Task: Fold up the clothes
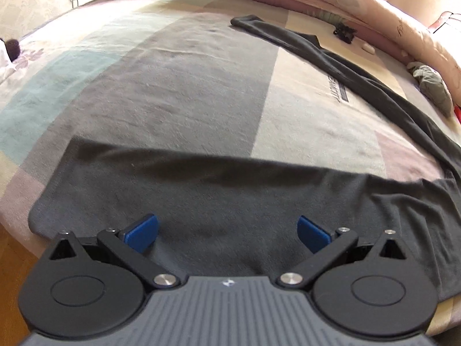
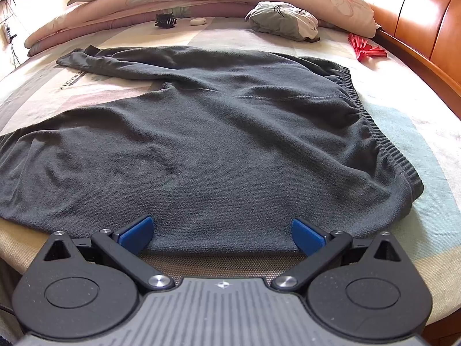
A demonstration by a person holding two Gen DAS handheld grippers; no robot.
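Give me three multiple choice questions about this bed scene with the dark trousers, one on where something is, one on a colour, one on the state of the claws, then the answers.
1. Where does the red object lie?
A. On the bed near the wooden headboard
B. On top of the trousers
C. Between the right claw's fingers

2. What colour are the trousers?
A. White
B. Dark grey
C. Red

3. How do the left claw and right claw stand?
A. Both shut on cloth
B. Left shut, right open
C. Both open, gripping nothing

Answers: 1 A, it lies on the sheet beside the headboard, clear of the trousers. 2 B, the cloth is dark grey all over. 3 C, in each wrist view the blue pads stand wide apart over the trousers' near edge.
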